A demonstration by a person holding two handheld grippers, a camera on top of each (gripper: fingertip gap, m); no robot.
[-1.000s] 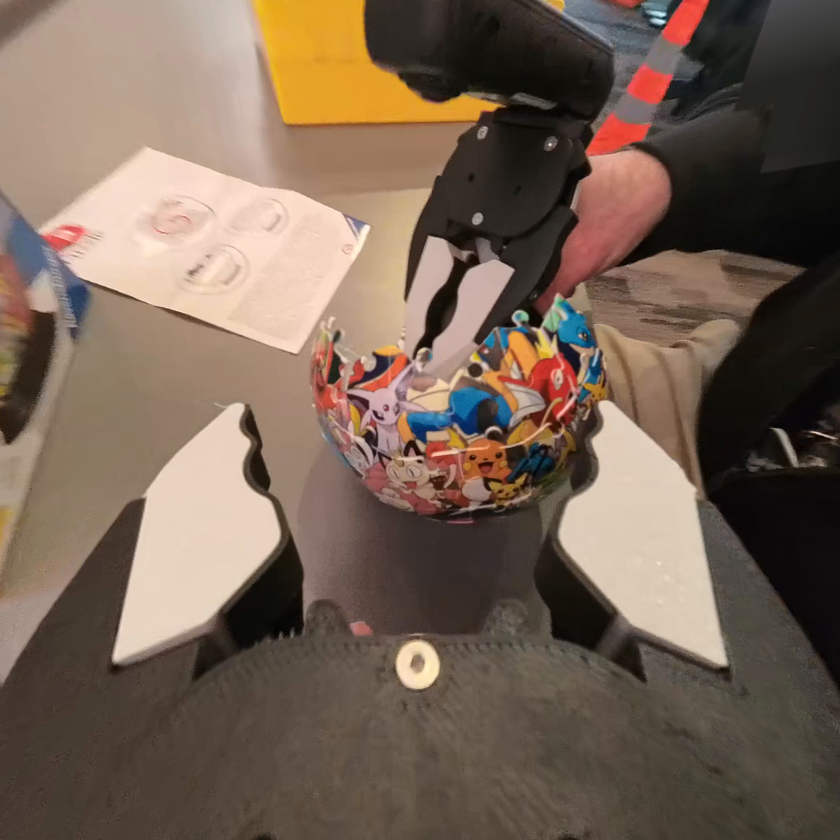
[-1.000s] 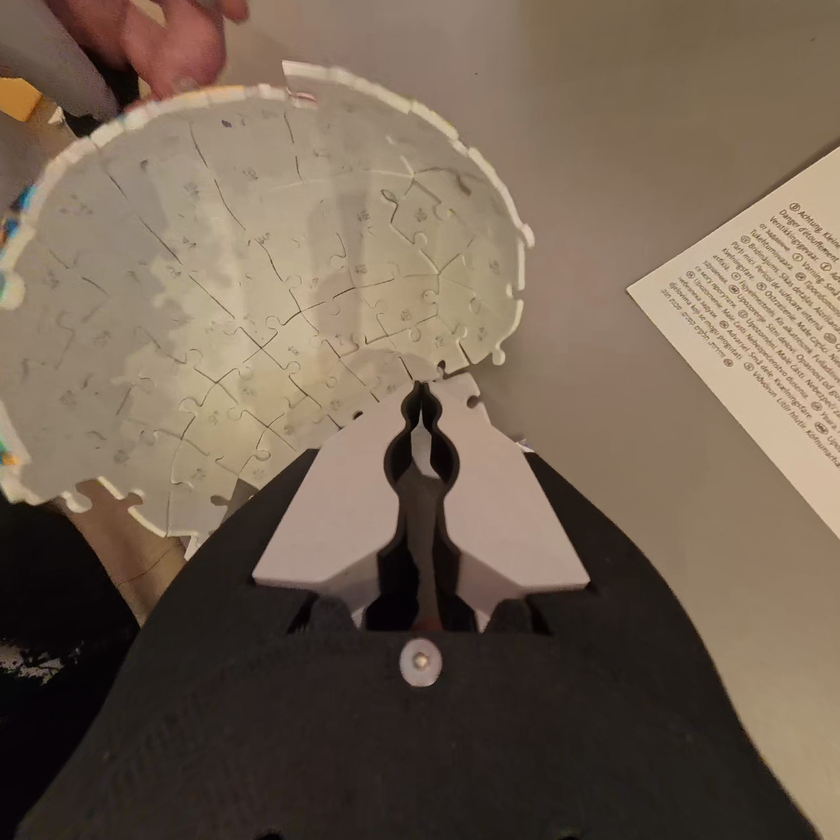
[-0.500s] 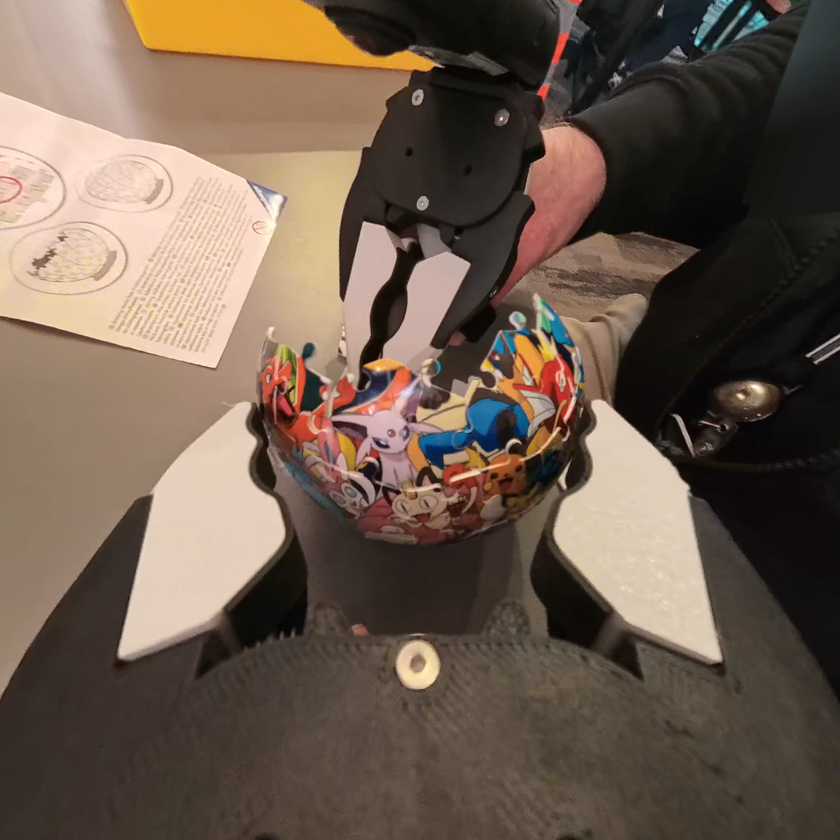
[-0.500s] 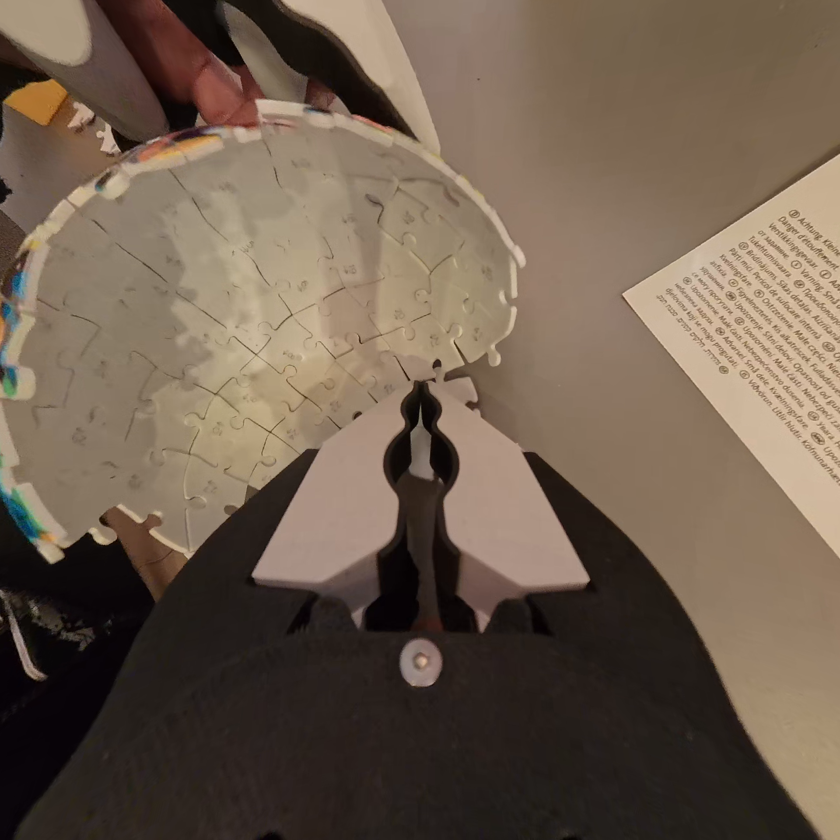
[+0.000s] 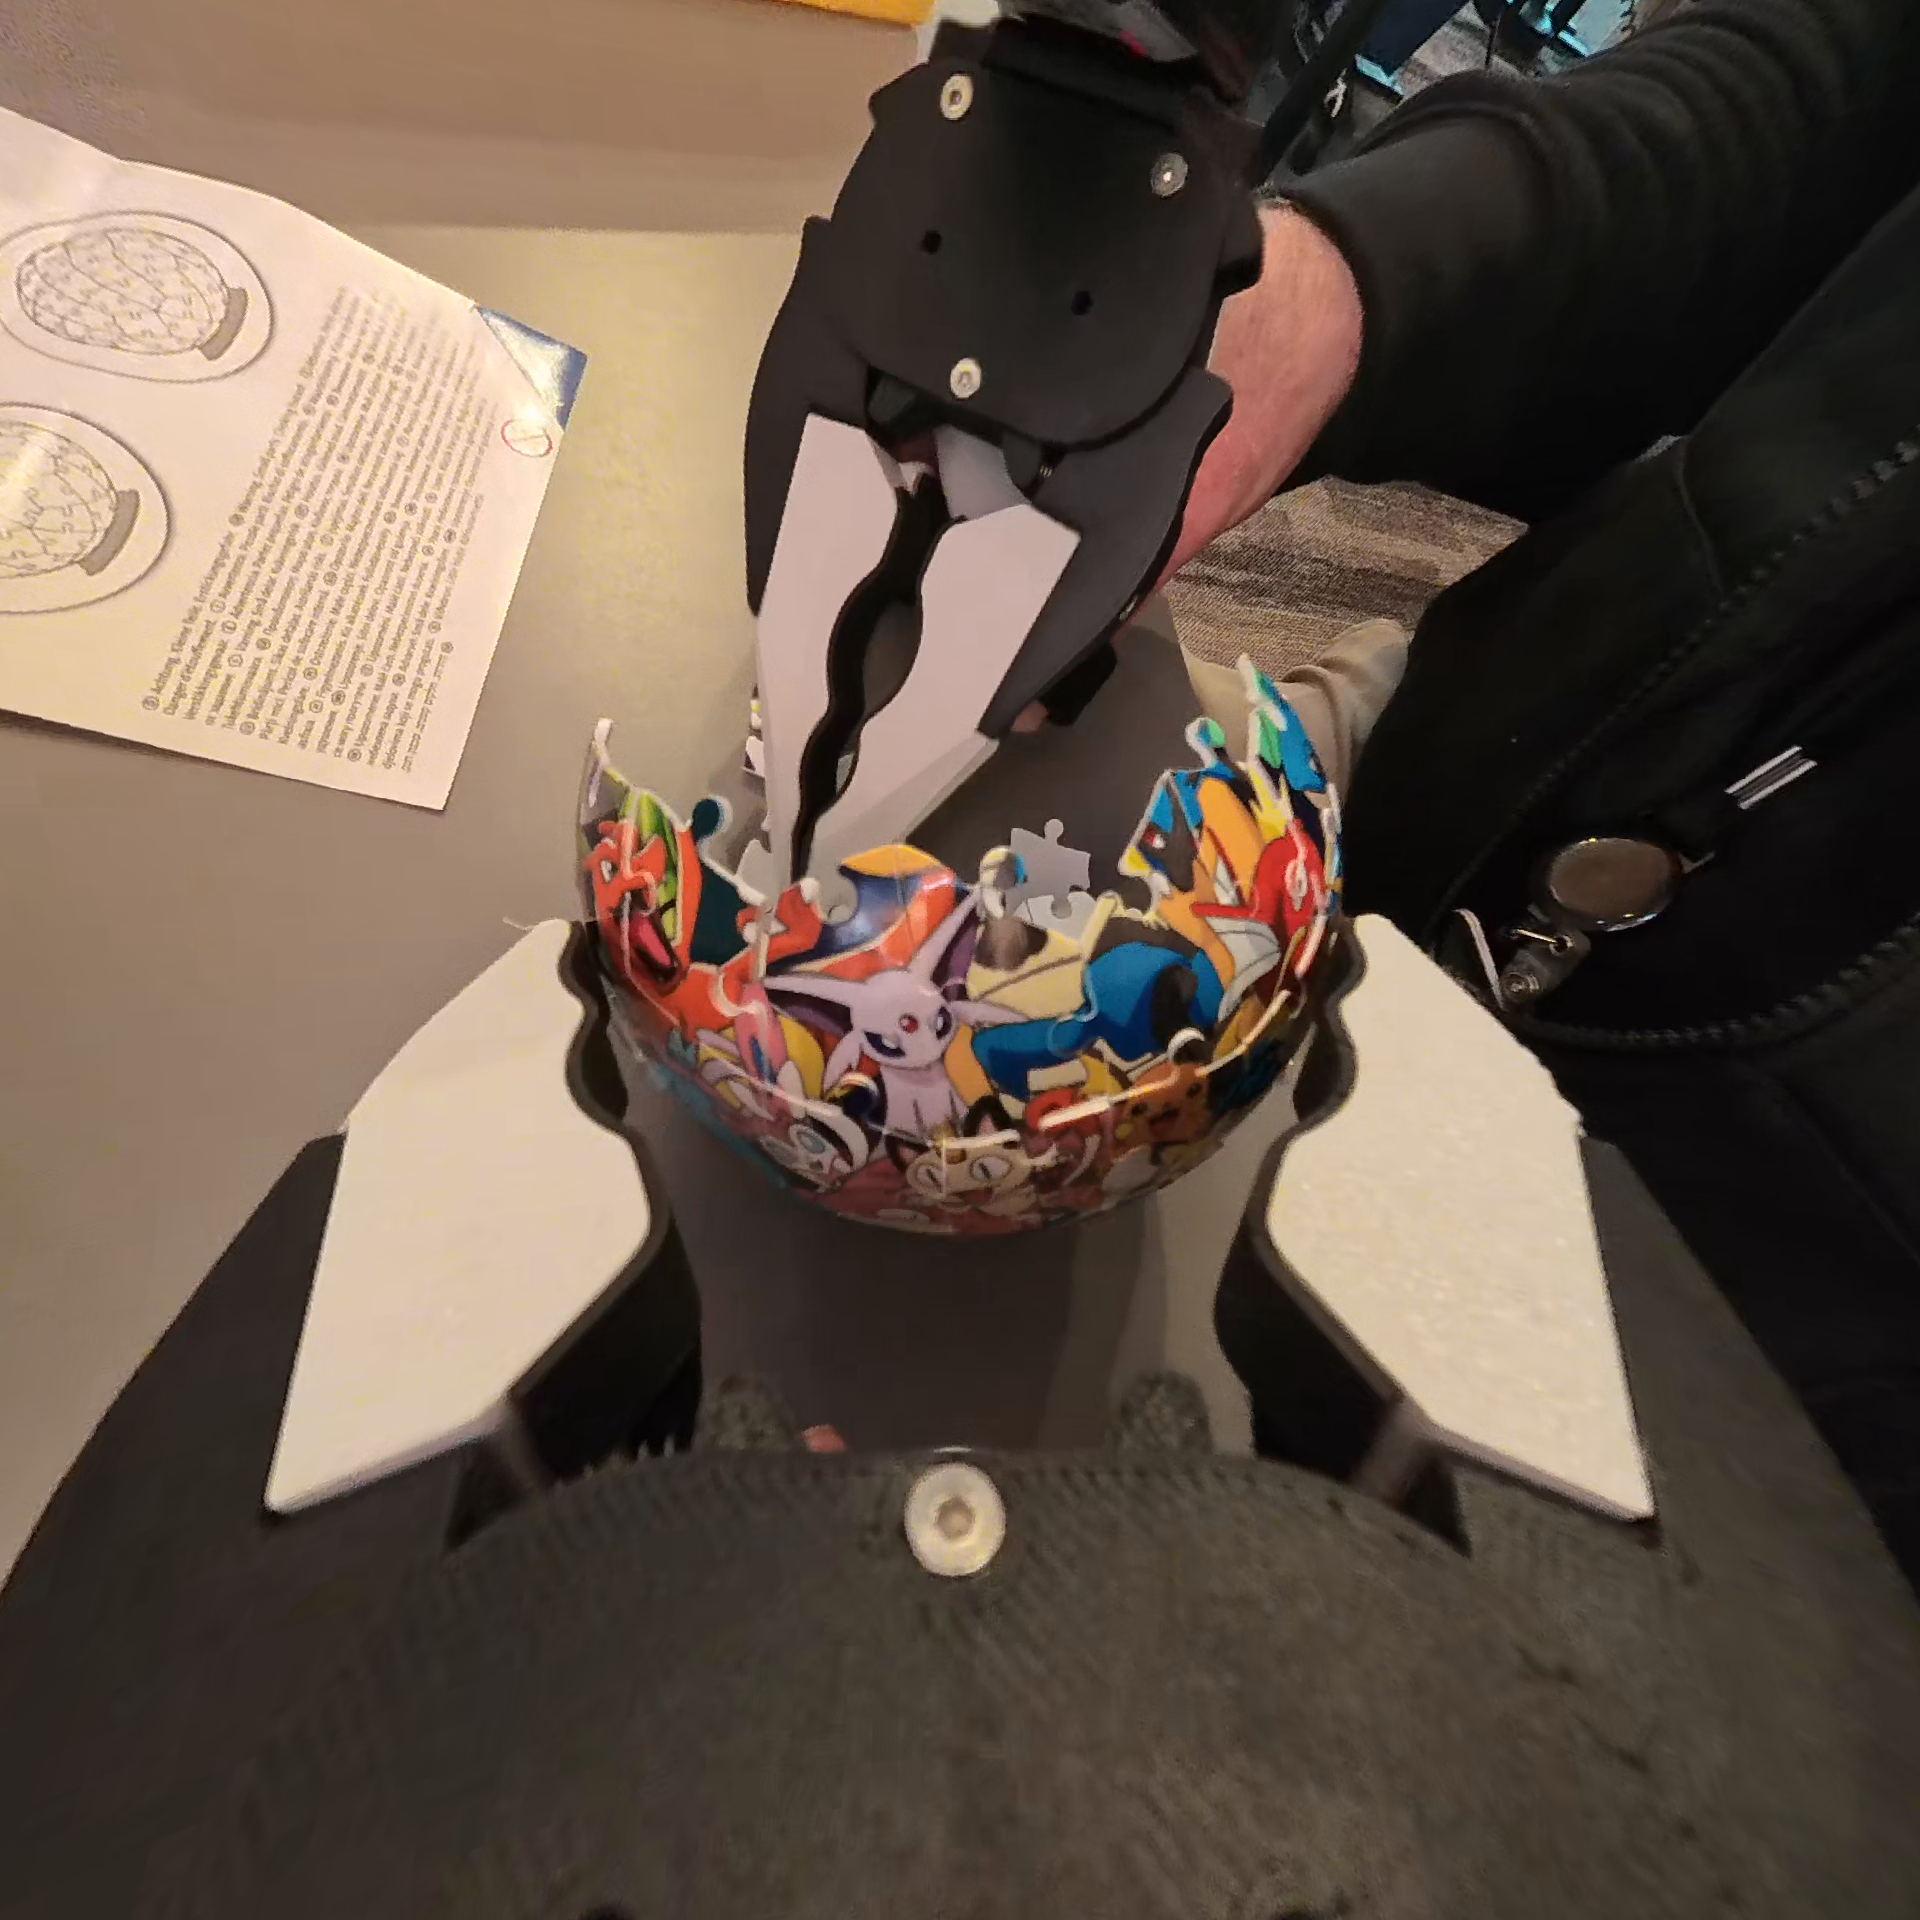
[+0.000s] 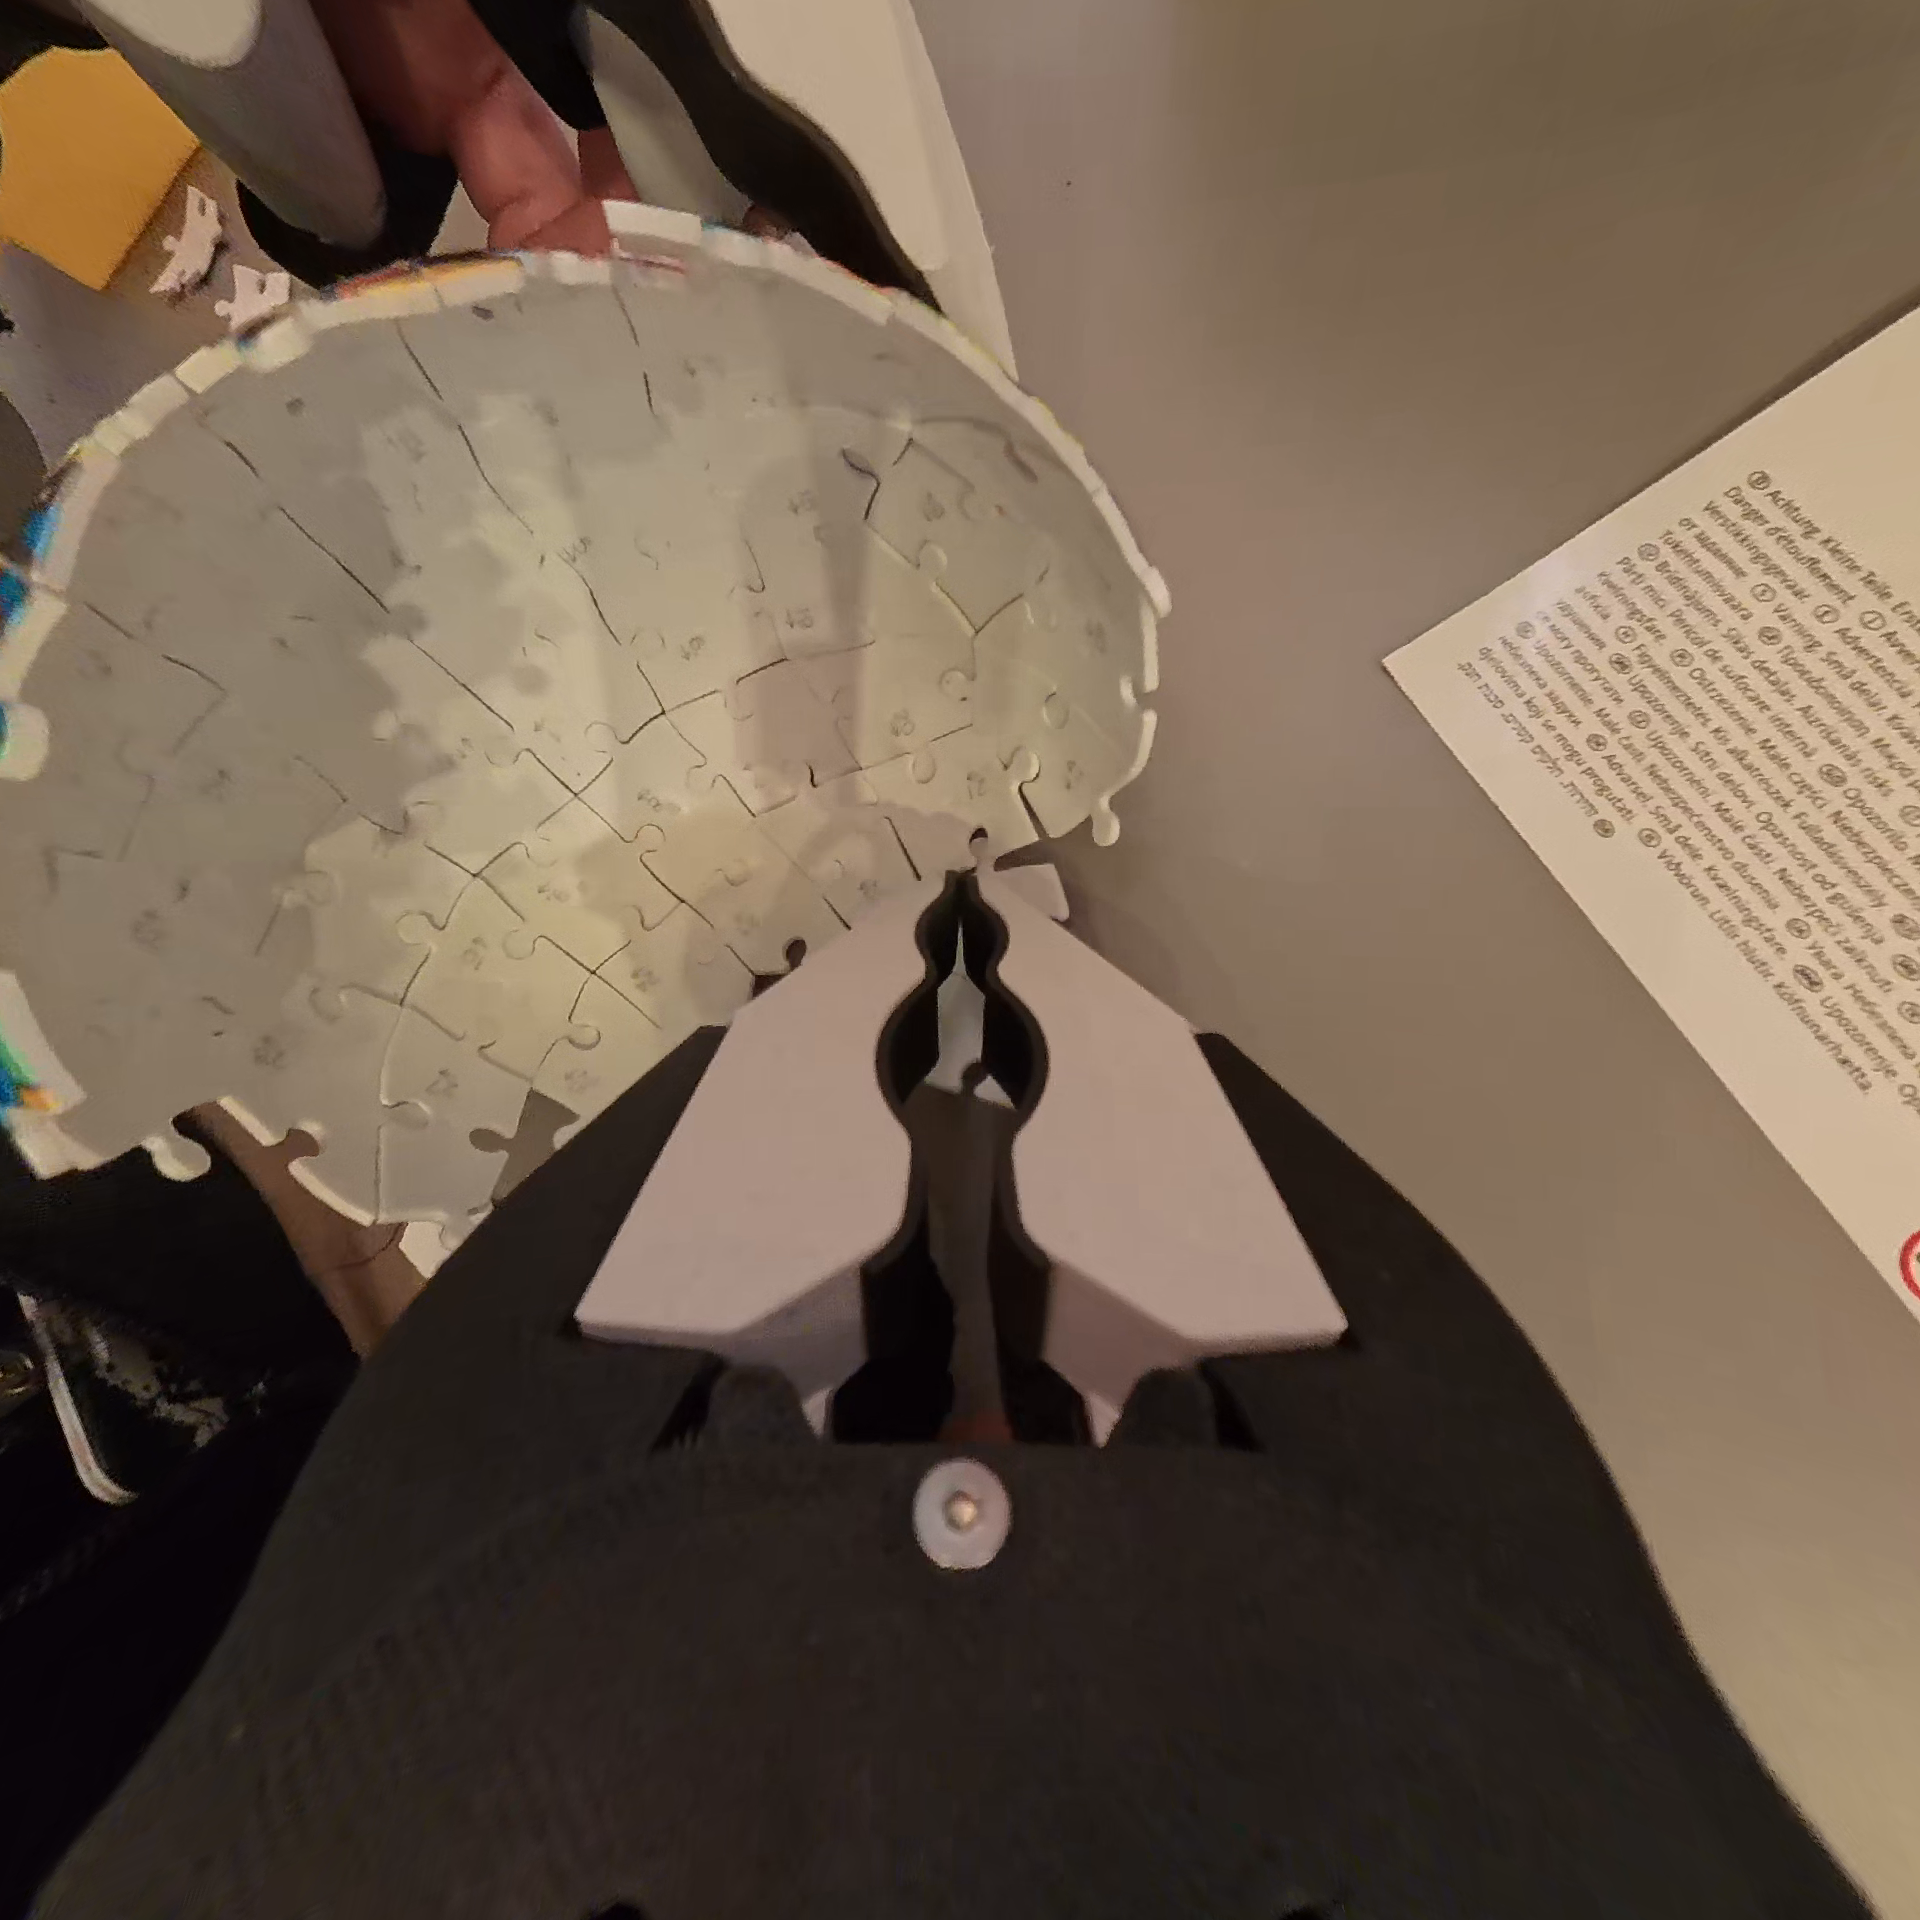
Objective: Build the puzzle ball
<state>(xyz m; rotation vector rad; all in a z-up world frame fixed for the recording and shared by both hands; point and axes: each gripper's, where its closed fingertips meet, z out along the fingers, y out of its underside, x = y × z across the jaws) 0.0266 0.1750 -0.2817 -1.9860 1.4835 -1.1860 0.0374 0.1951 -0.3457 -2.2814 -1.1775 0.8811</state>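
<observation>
While the left gripper point(image 5: 961, 997) clamps the half-ball point(image 5: 966, 1029) from both sides, the right gripper point(image 6: 961, 883) pinches a piece point(image 6: 1029, 888) at its jagged rim; bare table point(image 6: 1455, 312) lies beyond, leaflet point(image 6: 1714, 779) beside.

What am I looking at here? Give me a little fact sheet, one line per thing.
puzzle ball: half-built colourful bowl, open side up
left gripper: wide, cradling the bowl's two sides
right gripper: shut on puzzle piece at the bowl's rim
instruction sheet: flat on the grey table
loose pieces: a few beyond the bowl
person's hand: holding the right gripper
</observation>
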